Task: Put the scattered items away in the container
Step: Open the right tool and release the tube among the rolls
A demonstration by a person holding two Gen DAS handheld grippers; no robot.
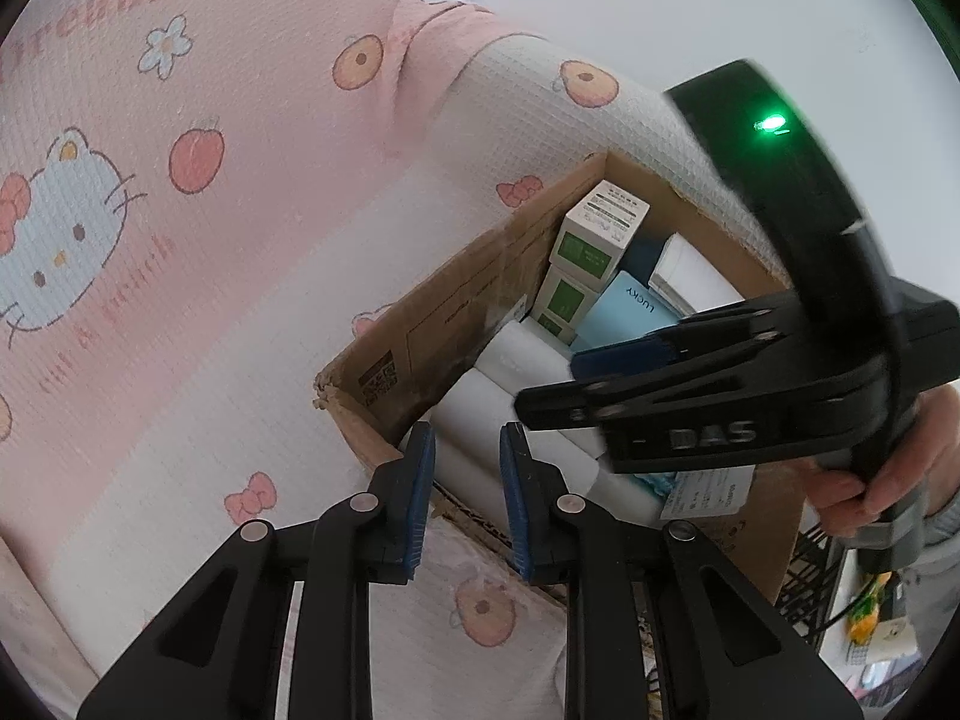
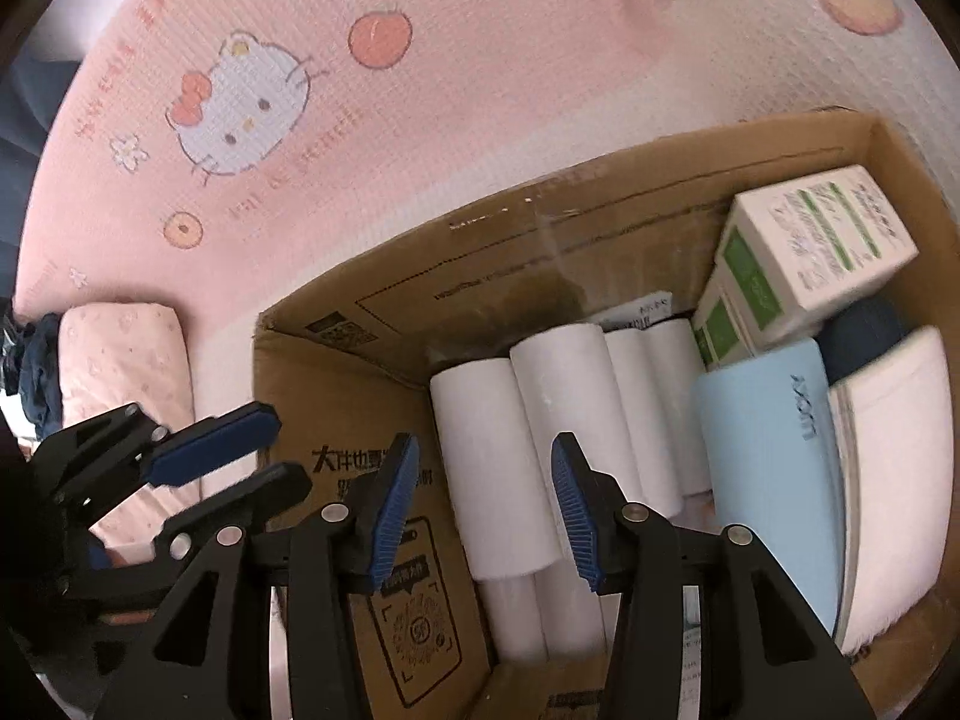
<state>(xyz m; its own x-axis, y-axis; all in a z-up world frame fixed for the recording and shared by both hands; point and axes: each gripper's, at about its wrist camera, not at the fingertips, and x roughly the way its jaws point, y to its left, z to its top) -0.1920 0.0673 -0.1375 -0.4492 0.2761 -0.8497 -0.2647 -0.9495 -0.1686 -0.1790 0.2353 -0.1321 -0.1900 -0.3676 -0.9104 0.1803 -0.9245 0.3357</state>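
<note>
Grippers (image 1: 467,501) (image 2: 483,510) empty above box (image 2: 600,240)

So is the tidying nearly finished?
Looks nearly finished. The cardboard box already holds white rolls, green-and-white boxes and a light blue pack. The left gripper and right gripper are both open and empty. No loose items show on the pink bedspread.

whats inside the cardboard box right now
The cardboard box holds white paper rolls, green-and-white cartons, a light blue book, a white book and something dark blue, mostly covered. The box floor is hidden.
</note>
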